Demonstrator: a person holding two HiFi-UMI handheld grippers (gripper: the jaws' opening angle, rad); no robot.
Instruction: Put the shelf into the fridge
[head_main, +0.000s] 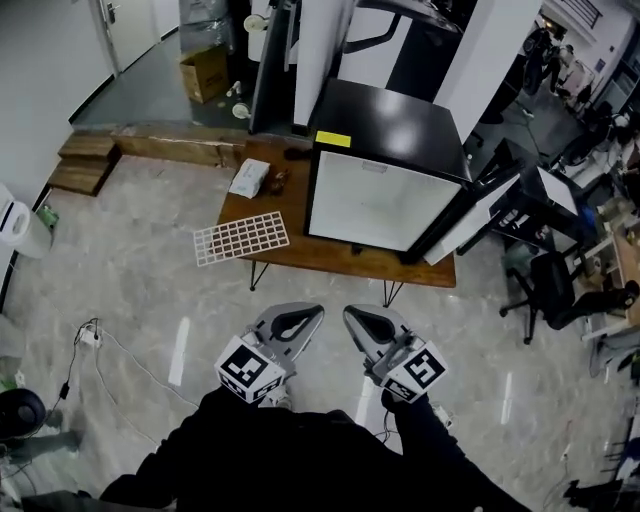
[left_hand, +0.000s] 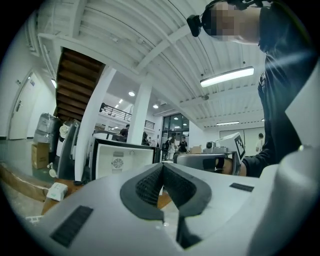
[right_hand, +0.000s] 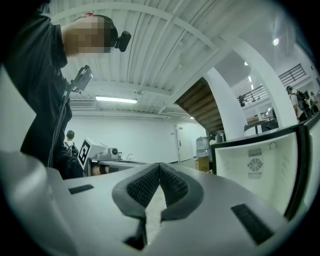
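1. Left of the fridge (head_main: 385, 205), on the same wooden table (head_main: 330, 258), lies the white wire shelf (head_main: 240, 238), not picked up yet.
2. Fridge door (head_main: 480, 215) is open; inside looks bare.
3. L gripper (head_main: 316, 312) & R gripper (head_main: 350, 314): both shut tight, holding nothing, well in front of the fridge.
4. To do, I think: grab shelf, slide it in.

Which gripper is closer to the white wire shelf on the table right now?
Left. The left gripper hangs short of the wire shelf, slightly to its right; the right gripper sits farther right, before the open fridge.
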